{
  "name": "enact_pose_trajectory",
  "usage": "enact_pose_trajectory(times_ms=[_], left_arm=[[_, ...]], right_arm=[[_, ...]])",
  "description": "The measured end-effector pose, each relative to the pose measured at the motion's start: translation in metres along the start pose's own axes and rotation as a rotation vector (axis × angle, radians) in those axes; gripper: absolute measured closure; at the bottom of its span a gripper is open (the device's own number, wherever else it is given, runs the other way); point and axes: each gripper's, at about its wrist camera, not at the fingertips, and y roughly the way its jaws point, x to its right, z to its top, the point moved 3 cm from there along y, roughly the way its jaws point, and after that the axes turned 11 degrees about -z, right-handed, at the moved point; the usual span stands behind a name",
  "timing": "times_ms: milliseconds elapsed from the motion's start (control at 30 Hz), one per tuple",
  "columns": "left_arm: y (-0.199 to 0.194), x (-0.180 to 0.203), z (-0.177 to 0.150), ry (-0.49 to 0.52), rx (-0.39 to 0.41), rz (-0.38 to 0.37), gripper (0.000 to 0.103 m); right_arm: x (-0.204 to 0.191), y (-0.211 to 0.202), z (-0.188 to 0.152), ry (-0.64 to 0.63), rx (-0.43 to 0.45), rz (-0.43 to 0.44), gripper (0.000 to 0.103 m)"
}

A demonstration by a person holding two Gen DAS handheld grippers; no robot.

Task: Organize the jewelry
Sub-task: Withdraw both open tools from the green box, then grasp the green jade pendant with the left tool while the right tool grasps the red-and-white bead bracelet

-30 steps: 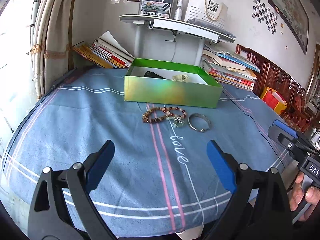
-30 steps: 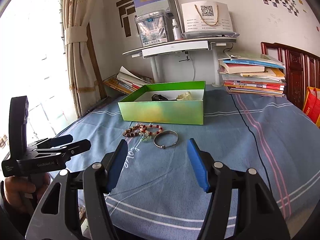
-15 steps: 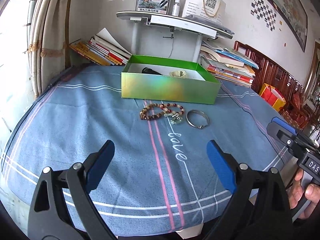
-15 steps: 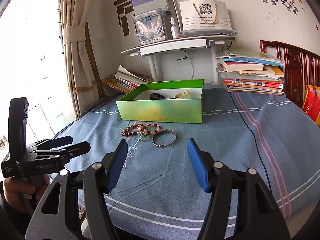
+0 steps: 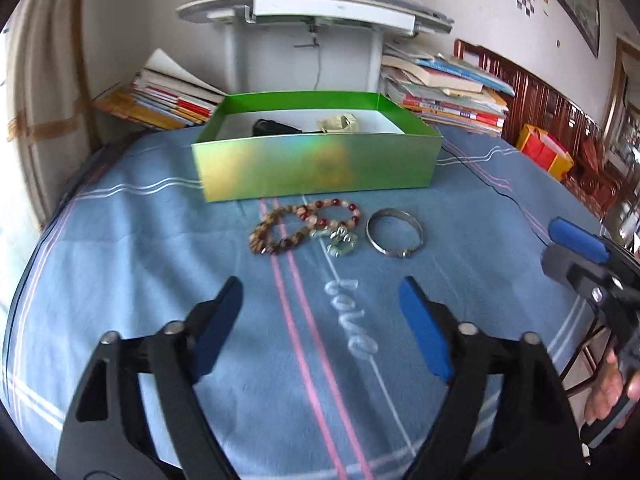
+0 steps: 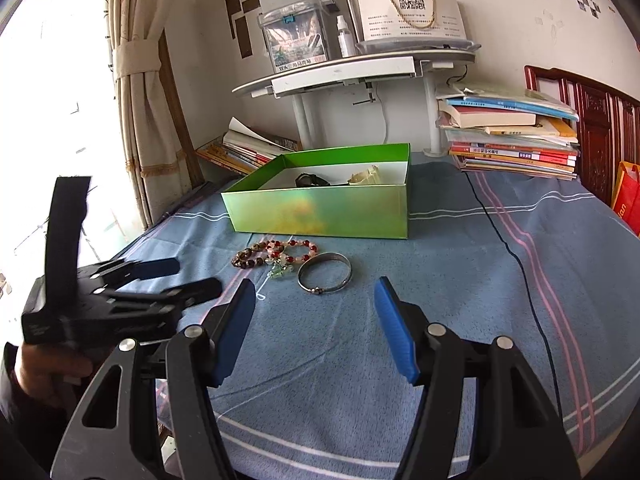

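An open green box [image 5: 316,170] [image 6: 320,210] stands on a blue cloth and holds a black item [image 5: 272,128] and a pale item [image 5: 338,124]. In front of it lie beaded bracelets [image 5: 304,226] [image 6: 276,254], a pale green charm [image 5: 340,242] and a silver bangle [image 5: 394,236] [image 6: 325,278]. My left gripper [image 5: 320,304] is open and empty, short of the bracelets. My right gripper [image 6: 314,304] is open and empty, just short of the bangle.
Stacks of books [image 5: 444,94] [image 6: 512,136] and a white shelf stand [image 6: 360,72] are behind the box. A black cable [image 6: 508,248] runs over the cloth on the right. A curtain [image 6: 140,80] hangs at the left.
Both grippers have moved forward toward the jewelry and the box, which now appear closer. Both remain open. The jewelry has not moved.
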Motion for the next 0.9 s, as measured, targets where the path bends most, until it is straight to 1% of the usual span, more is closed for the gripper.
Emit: enact_pose_trajectory(times_ms=[133, 167, 267, 333, 400, 467, 600, 633, 700, 733, 767, 800, 900], left_arm=[[0.029, -0.003, 0.013, 0.02, -0.043, 0.001, 0.042], [0.036, -0.004, 0.017, 0.026, -0.053, -0.001, 0.044], [0.055, -0.007, 0.023, 0.05, -0.089, 0.012, 0.056], [0.065, -0.008, 0.024, 0.057, -0.114, 0.01, 0.067], [0.075, -0.007, 0.025, 0.075, -0.143, 0.005, 0.07], [0.084, -0.005, 0.024, 0.098, -0.169, 0.006, 0.07], [0.091, -0.003, 0.028, 0.101, -0.175, -0.006, 0.071], [0.092, -0.005, 0.03, 0.095, -0.177, -0.011, 0.075], [0.093, -0.006, 0.03, 0.092, -0.182, -0.016, 0.077], [0.093, -0.006, 0.029, 0.093, -0.185, -0.022, 0.089], [0.094, -0.006, 0.028, 0.092, -0.191, -0.037, 0.093], [0.092, -0.007, 0.029, 0.087, -0.172, -0.04, 0.095], [0.083, -0.012, 0.028, 0.039, -0.143, -0.075, 0.096]], right_arm=[[0.005, 0.011, 0.001, 0.008, -0.02, -0.003, 0.042], [0.006, 0.015, 0.001, 0.01, -0.029, -0.002, 0.042], [0.009, 0.023, 0.001, 0.011, -0.045, 0.0, 0.042], [0.011, 0.029, 0.001, 0.015, -0.054, 0.002, 0.042], [0.012, 0.035, 0.002, 0.017, -0.062, 0.006, 0.042], [0.013, 0.04, 0.003, 0.019, -0.069, 0.009, 0.042], [0.01, 0.048, 0.007, 0.008, -0.081, 0.018, 0.042], [0.009, 0.05, 0.009, 0.005, -0.083, 0.02, 0.042], [0.006, 0.053, 0.011, -0.001, -0.083, 0.023, 0.042], [0.005, 0.055, 0.013, -0.003, -0.083, 0.024, 0.042], [0.005, 0.057, 0.014, -0.006, -0.084, 0.025, 0.042], [0.003, 0.059, 0.015, -0.009, -0.086, 0.025, 0.042], [-0.004, 0.067, 0.02, -0.034, -0.095, 0.031, 0.042]])
